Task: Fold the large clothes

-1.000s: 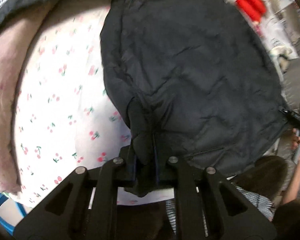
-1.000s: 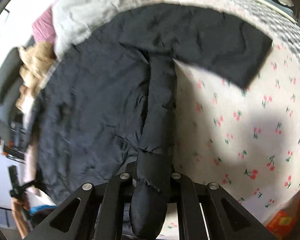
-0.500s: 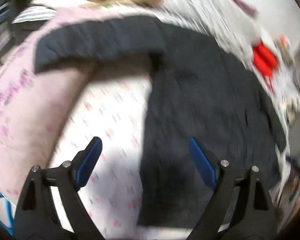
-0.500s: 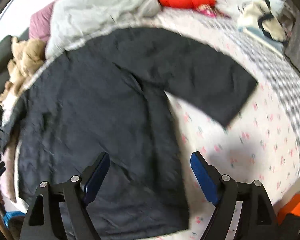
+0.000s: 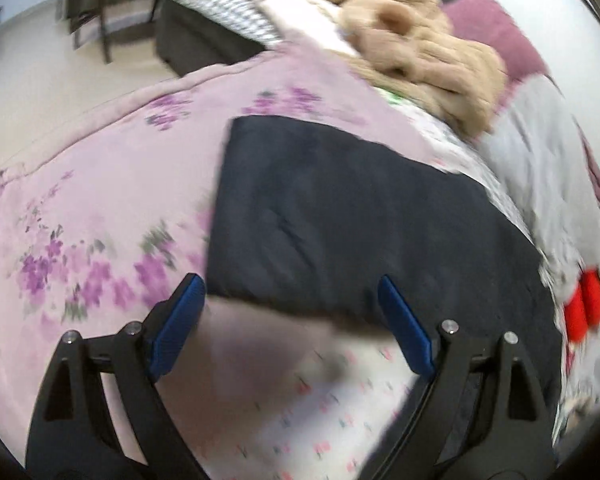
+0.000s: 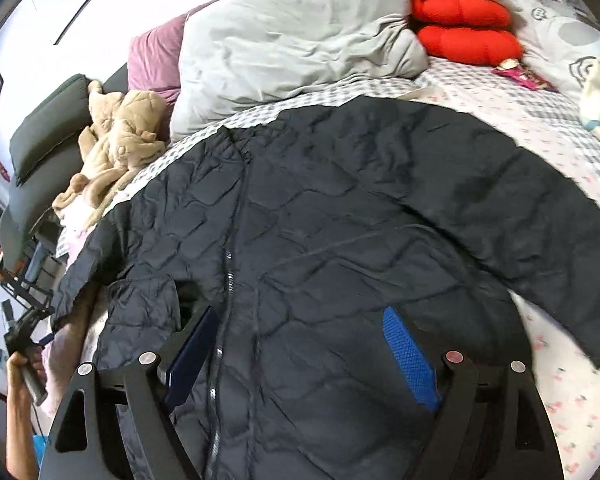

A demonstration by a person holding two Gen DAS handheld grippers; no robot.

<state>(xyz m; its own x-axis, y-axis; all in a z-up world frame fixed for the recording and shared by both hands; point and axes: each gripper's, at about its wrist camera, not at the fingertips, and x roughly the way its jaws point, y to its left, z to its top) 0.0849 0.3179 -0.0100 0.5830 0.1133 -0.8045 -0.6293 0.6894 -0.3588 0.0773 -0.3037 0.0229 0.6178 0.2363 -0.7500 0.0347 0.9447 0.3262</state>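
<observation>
Left tongs (image 5: 290,320): released, hovering above jacket sleeve (image 5: 340,216), frame centre.
Right tongs (image 6: 300,344): released, over jacket (image 6: 320,240) front.

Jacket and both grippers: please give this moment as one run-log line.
jacket: flat on bed, unfolded | left gripper: open, empty | right gripper: open, empty

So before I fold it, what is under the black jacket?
The black jacket lies on a cherry-print sheet and checked bedding; its sleeve rests on a lilac floral quilt. Whatever lies beneath the body is covered.

One dark jacket (image 6: 340,240), two red cushions (image 6: 460,28), one grey duvet (image 6: 292,40).
</observation>
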